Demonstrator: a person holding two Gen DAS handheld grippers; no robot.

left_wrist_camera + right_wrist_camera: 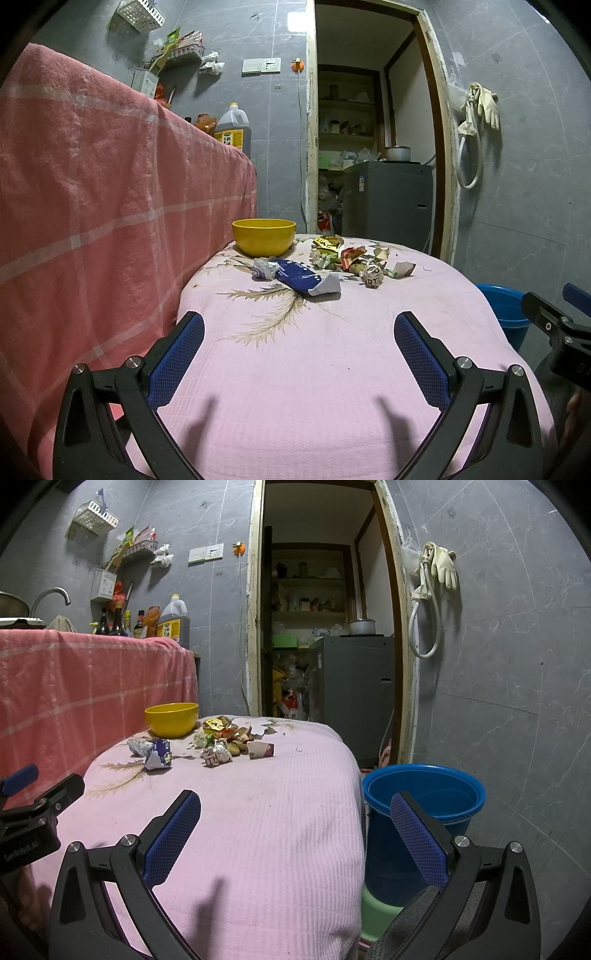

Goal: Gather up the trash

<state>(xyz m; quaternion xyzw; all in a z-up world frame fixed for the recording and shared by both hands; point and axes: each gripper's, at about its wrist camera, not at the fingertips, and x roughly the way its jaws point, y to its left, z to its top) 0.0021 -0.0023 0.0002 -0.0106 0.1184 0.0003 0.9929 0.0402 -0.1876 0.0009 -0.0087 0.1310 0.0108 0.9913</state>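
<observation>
Both hand-held grippers, left (299, 354) and right (295, 834), hang spread and empty. Reach the wrappers (332, 258), pinch one, probably for the bucket (424, 794).

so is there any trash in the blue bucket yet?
No: in the right wrist view the blue bucket looks bare inside, and the trash lies on the table.

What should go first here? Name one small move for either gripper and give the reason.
Probably move the left gripper forward toward the blue wrapper. Both the left gripper and the right gripper are open and hold nothing, and the trash lies at the far end of the pink-covered table. That wrapper is the nearest piece. The blue bucket stands on the floor by the right gripper's side.
</observation>
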